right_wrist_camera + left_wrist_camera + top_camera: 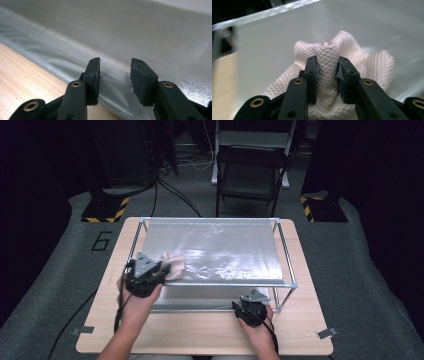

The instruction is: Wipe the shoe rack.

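A pale pink cloth [329, 65] with a fine diamond weave is gripped by the left gripper [327, 75]; in the left gripper view a bunched ridge of it is pinched between the two black jaws, which are drawn in on the fabric, and the rest is spread out beyond and below them. In the high view the cloth [172, 262] is seen at about nine o'clock on the silvery sheet [220, 250], near the sheet's left edge, just past the left gripper [159, 270].

The sheet is stretched over a metal frame [287, 270] that is set on a light wooden table [210, 332]. A lower edge of the sheet is laid on the table at about six o'clock.

The right gripper [245, 306] is held at about five o'clock, at the frame's near edge. In the right gripper view its jaws [115, 75] are seen roughly half open, with a clear gap between them. Nothing is clamped; the sheet's perforated edge [75, 60] is seen just beyond the pads. Whether the pads are touching it cannot be told.
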Demonstrator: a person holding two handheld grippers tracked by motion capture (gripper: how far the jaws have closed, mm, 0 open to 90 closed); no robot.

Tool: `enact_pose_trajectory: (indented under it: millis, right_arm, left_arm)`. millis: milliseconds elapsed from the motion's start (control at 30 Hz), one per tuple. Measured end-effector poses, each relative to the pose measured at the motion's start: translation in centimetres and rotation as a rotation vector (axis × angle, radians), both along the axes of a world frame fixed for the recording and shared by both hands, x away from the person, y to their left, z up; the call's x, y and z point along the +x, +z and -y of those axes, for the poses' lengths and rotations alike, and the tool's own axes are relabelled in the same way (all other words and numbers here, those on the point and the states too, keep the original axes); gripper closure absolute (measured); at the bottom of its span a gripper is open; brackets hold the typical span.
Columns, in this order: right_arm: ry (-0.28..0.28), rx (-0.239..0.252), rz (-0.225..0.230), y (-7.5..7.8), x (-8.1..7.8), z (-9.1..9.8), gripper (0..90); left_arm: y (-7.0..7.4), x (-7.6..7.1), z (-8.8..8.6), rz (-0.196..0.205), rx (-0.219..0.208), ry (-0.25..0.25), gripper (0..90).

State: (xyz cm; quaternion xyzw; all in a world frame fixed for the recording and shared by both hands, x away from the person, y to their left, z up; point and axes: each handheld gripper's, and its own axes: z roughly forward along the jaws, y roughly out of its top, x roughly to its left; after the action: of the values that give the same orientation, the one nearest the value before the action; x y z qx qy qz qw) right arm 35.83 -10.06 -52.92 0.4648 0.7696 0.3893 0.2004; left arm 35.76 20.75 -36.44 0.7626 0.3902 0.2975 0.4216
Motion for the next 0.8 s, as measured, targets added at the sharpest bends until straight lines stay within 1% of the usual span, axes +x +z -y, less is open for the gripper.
enact_pose_trajectory:
  millis: [33,67,100,133,200,267,333,367,400,467,500,533,567,600,633,667,700,733,800]
  right_arm:
    - [0.0,0.0,0.0,0.0,0.0,0.0,59.5]
    - [0.0,-0.001,0.0,0.0,0.0,0.0,59.5]
    - [0.0,-0.001,0.0,0.0,0.0,0.0,59.4]
    - [0.0,0.001,0.0,0.0,0.0,0.0,59.5]
    - [-0.001,0.001,-0.001,0.0,0.0,0.0,59.5]
    - [0.0,0.003,-0.001,0.0,0.0,0.0,59.5]
    - [0.0,0.003,-0.001,0.0,0.0,0.0,59.5]
    - [0.0,0.003,-0.002,0.0,0.0,0.0,59.5]
    - [0.001,0.005,-0.001,0.0,0.0,0.0,59.5]
    - [0.001,0.002,0.0,0.0,0.0,0.0,59.5]
    - [0.001,0.002,0.0,0.0,0.0,0.0,59.5]
    - [0.001,0.002,0.0,0.0,0.0,0.0,59.5]
    - [0.0,0.003,0.0,0.0,0.0,0.0,59.5]
    - [0.002,0.001,0.0,0.0,0.0,0.0,59.5]
    - [0.002,0.002,-0.001,0.0,0.0,0.0,59.5]
    - [0.002,0.004,-0.001,0.0,0.0,0.0,59.5]
    - [0.002,0.0,-0.001,0.0,0.0,0.0,59.5]
    - [0.002,0.001,0.0,0.0,0.0,0.0,59.5]
    - [0.001,-0.001,-0.001,0.0,0.0,0.0,59.5]
  left_arm:
    - [0.0,0.0,0.0,0.0,0.0,0.0,71.4]
    - [0.0,0.0,1.1,0.002,0.011,-0.02,71.4]
    - [0.0,0.1,2.1,0.006,0.011,-0.04,71.3]
    - [0.1,0.2,3.7,-0.004,0.003,-0.083,71.3]
    - [0.1,0.3,5.1,-0.014,-0.008,-0.115,71.3]
    - [0.1,0.3,5.9,-0.013,-0.003,-0.131,71.3]
    - [0.1,0.4,6.0,-0.013,-0.006,-0.136,71.3]
    - [0.1,0.4,5.8,-0.02,-0.012,-0.143,71.2]
    - [0.1,0.4,5.5,-0.024,-0.015,-0.136,71.2]
    - [0.1,0.4,4.8,-0.019,-0.004,-0.116,71.1]
    - [0.2,0.3,4.3,-0.015,0.004,-0.099,71.1]
    - [0.1,0.3,3.8,-0.009,-0.004,-0.08,71.1]
    - [0.1,0.3,3.1,-0.015,0.004,-0.075,71.1]
    - [0.0,0.2,2.4,0.001,0.006,-0.057,71.0]
    - [-0.1,0.1,1.7,-0.001,0.006,-0.039,71.0]
    - [0.0,0.0,1.0,0.007,0.011,-0.02,71.0]
    - [0.0,-0.1,0.3,0.007,0.014,0.001,71.0]
    - [0.1,-0.1,-0.4,-0.002,0.015,0.021,71.0]
    - [0.1,-0.2,-1.6,-0.002,0.011,0.054,71.0]
